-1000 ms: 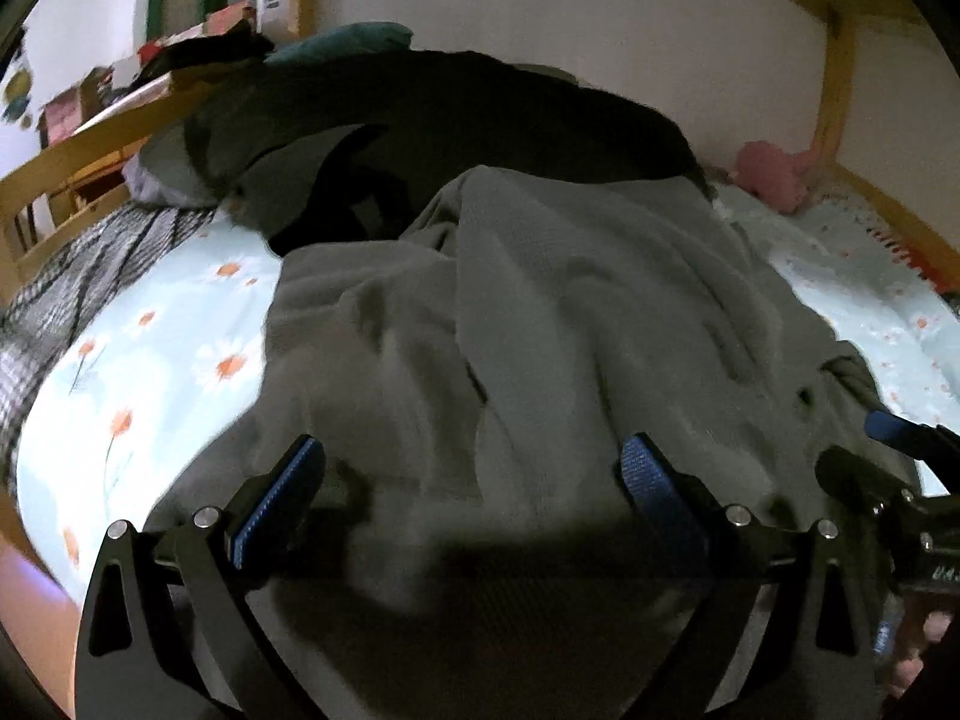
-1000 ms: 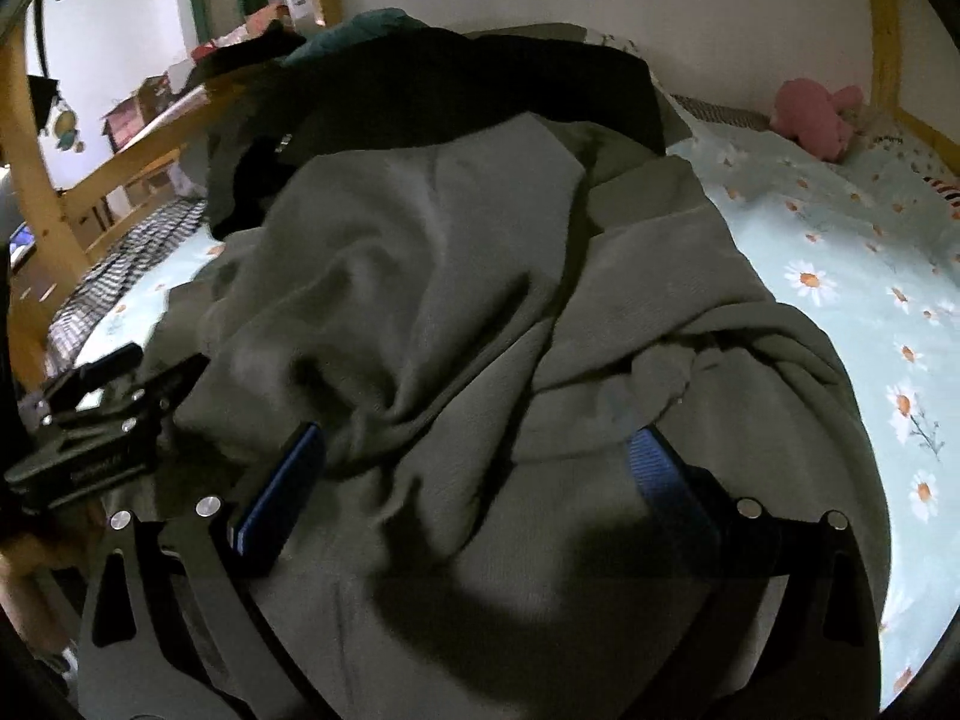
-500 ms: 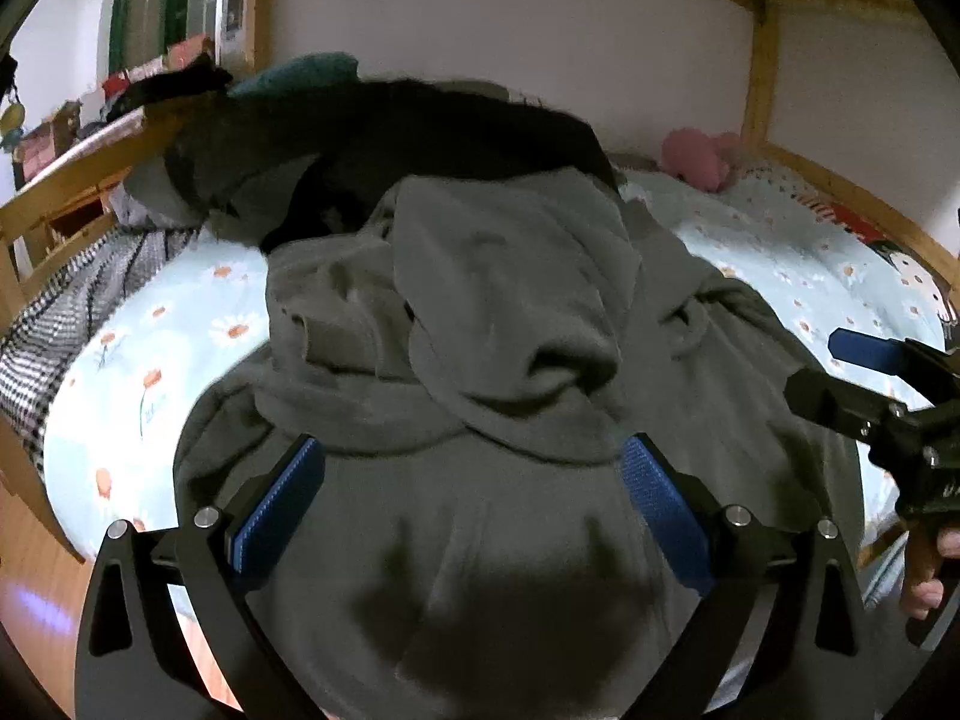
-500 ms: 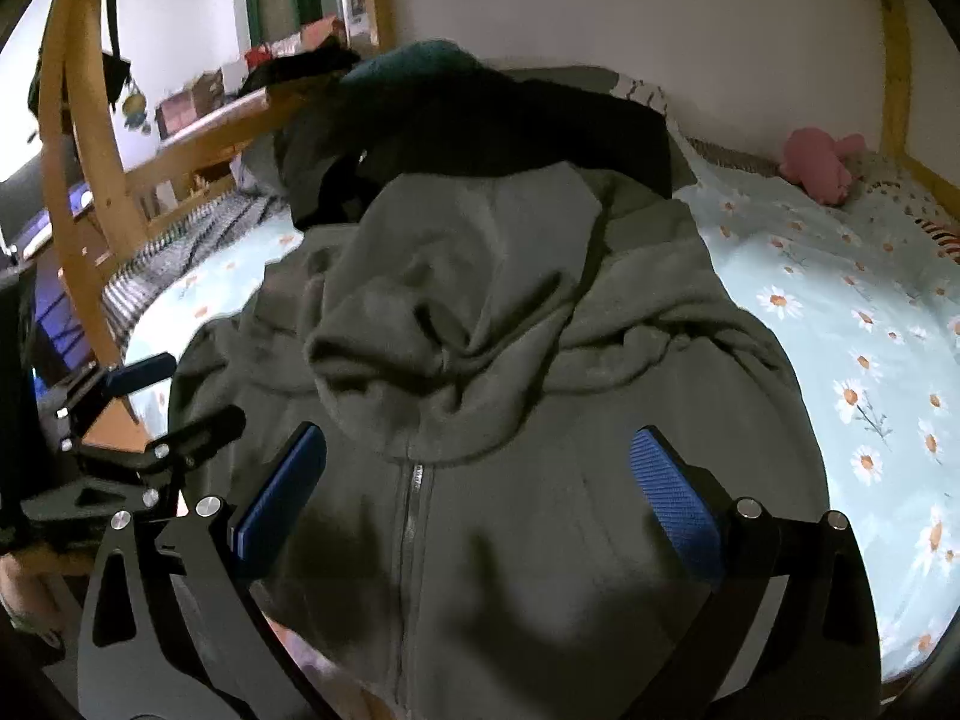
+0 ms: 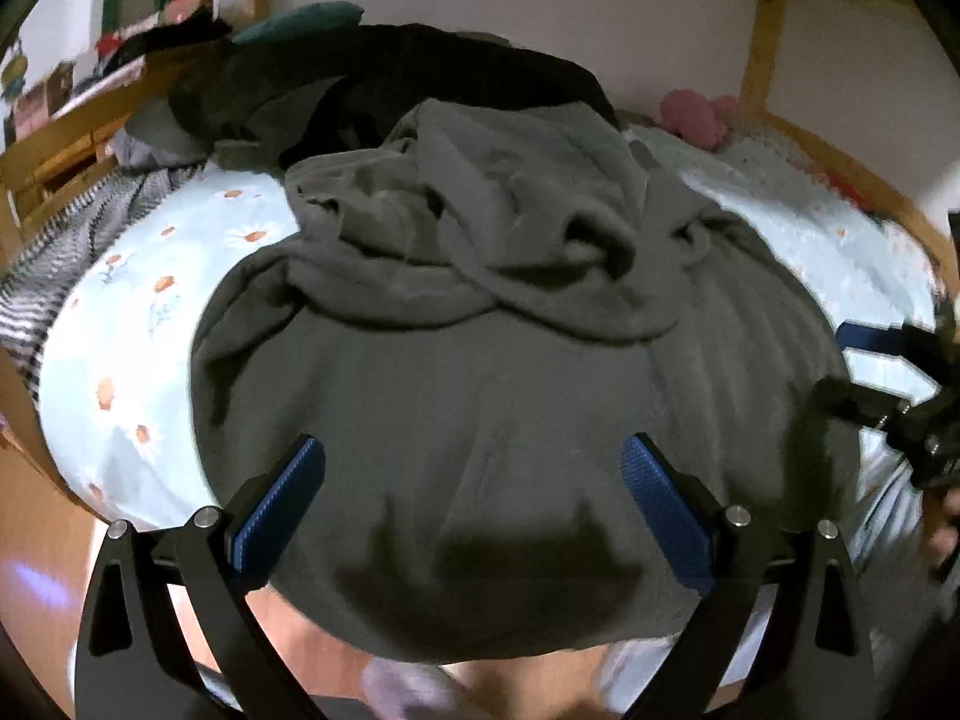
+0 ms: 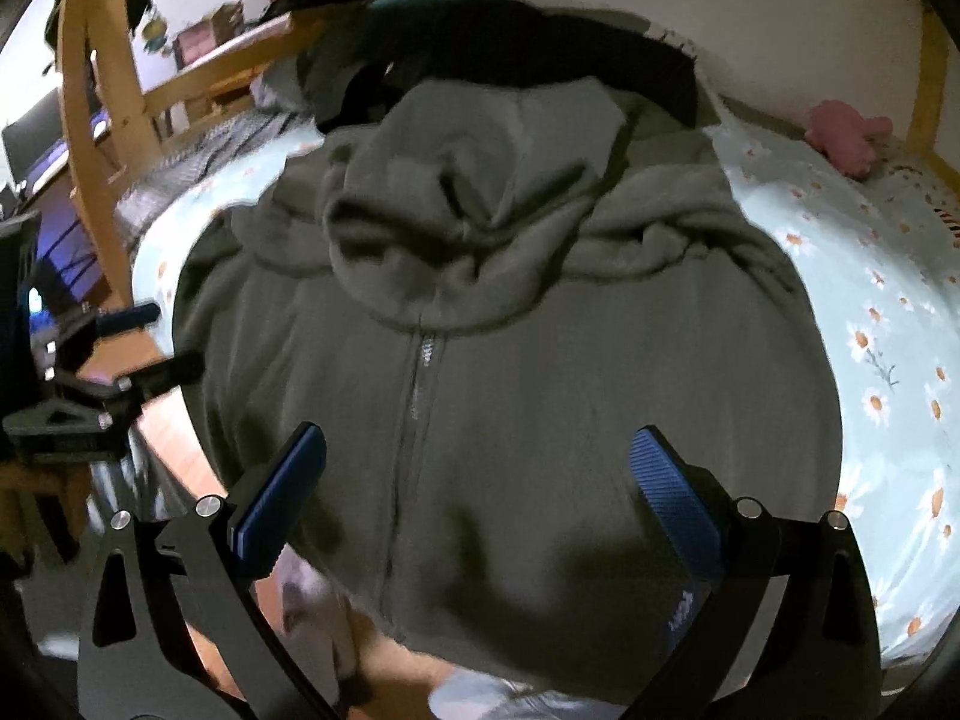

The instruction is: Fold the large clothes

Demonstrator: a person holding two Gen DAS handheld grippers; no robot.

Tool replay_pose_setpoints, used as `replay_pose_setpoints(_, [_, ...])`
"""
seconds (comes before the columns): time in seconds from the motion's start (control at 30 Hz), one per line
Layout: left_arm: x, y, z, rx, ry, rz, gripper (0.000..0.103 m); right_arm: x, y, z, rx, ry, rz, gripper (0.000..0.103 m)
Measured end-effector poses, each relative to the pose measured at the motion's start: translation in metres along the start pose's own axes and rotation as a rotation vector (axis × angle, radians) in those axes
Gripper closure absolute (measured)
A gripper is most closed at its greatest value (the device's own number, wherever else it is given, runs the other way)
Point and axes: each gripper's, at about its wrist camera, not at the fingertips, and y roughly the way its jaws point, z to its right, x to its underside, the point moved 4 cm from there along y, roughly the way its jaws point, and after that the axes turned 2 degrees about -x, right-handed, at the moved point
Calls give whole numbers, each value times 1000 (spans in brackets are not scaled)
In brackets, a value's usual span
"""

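The big grey hoodie (image 6: 510, 420) lies on the flowery bed (image 6: 888, 360), spread out right in front of both grippers, with its hood bunched up at the far end. The left gripper (image 5: 474, 498) and right gripper (image 6: 480, 492) are both wide apart and hold nothing. It looks soft, thick and floppy, so I think it is best pinched at the bottom edge, near the fingers.

We count one grey-green zip hoodie (image 6: 516, 420) spread at the centre of the daisy-print bedsheet (image 6: 888, 360), and one heap of dark clothes (image 5: 390, 84) behind it at twelve o'clock. One pink plush toy (image 6: 843, 132) lies at two o'clock. We also count two grippers, the left gripper (image 5: 471, 501) and the right gripper (image 6: 477, 483), each with two blue-padded fingers set wide apart.
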Motion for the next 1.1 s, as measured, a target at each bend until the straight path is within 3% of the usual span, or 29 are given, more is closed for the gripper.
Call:
replay_pose_setpoints(0.17, [15, 6, -26, 10, -9, 6, 6, 18, 2, 24, 33, -3, -23, 3])
replay_pose_setpoints(0.3, [20, 10, -58, 85, -90, 72, 6, 29, 0, 54, 89, 29, -28, 3])
replay_pose_setpoints(0.43, [30, 20, -84, 171, -126, 55, 6, 47, -1, 87, 120, 92, -42, 3])
replay_pose_setpoints(0.57, [42, 36, -107, 253, -244, -1, 6, 71, 3, 108, 134, 131, -68, 3])
replay_pose_setpoints(0.63, [47, 43, -121, 235, -313, -9, 6, 80, 9, 114, 133, 140, -87, 3])
replay_pose_setpoints(0.73, [61, 64, -137, 172, -378, -87, 6, 85, 13, 116, 130, 143, -90, 3])
replay_pose_setpoints(0.8, [64, 70, -142, 174, -405, -95, 6, 86, 15, 116, 118, 142, -87, 3])
replay_pose_setpoints(1.0, [62, 88, -121, 319, -433, -175, 6, 89, 14, 122, 80, 144, -69, 3])
replay_pose_setpoints(1.1, [56, 87, -105, 410, -411, -244, 6, 85, 3, 133, 58, 192, -14, 3])
